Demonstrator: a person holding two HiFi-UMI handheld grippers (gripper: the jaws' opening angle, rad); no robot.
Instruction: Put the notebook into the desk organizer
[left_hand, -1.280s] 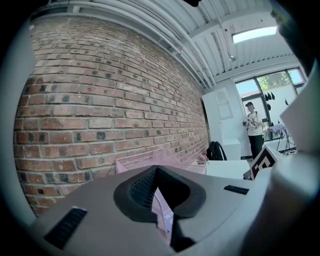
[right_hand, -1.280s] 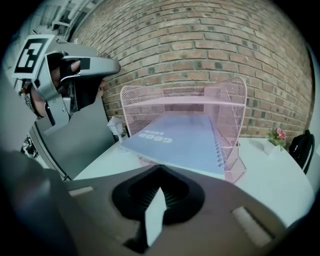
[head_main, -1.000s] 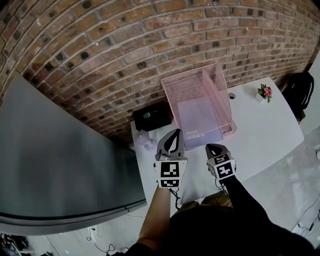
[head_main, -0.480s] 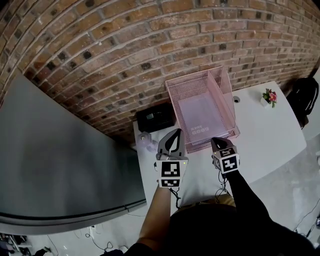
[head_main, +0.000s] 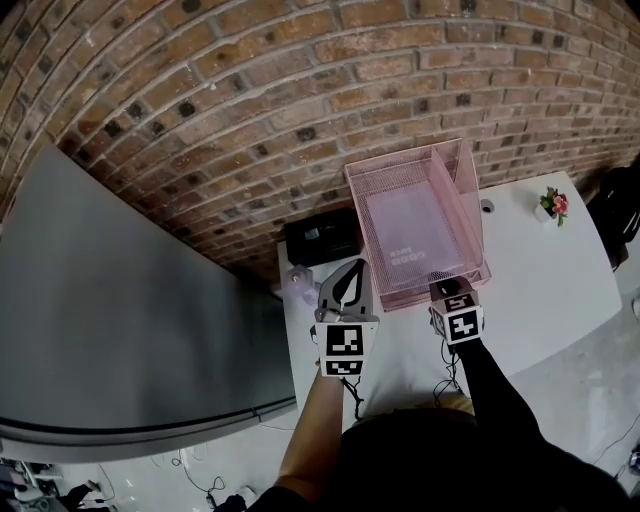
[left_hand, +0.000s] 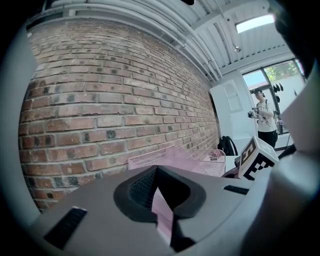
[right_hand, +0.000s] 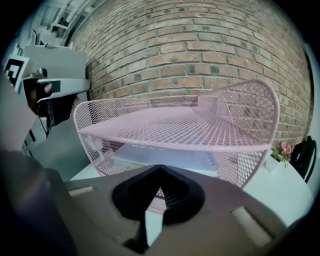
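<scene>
The pink mesh desk organizer (head_main: 455, 190) stands on the white table (head_main: 540, 280) against the brick wall. A pale lavender notebook (head_main: 405, 232) lies flat in its lower tier, and it shows under the upper shelf in the right gripper view as the notebook (right_hand: 165, 156). My right gripper (head_main: 444, 286) is shut and empty, its tip at the organizer's front edge. My left gripper (head_main: 351, 264) is shut too, held just left of the organizer's front corner with nothing in it. The organizer (left_hand: 175, 159) shows beyond its jaws.
A black box (head_main: 320, 238) sits on the table left of the organizer, and a small pale object (head_main: 297, 285) lies in front of it. A flower pot (head_main: 553, 204) stands at the far right. A grey partition (head_main: 130, 320) fills the left. A person (left_hand: 265, 120) stands far off.
My right gripper has moved forward to the organizer's front edge. The left gripper has kept its place beside it. The whole view has shifted a little.
</scene>
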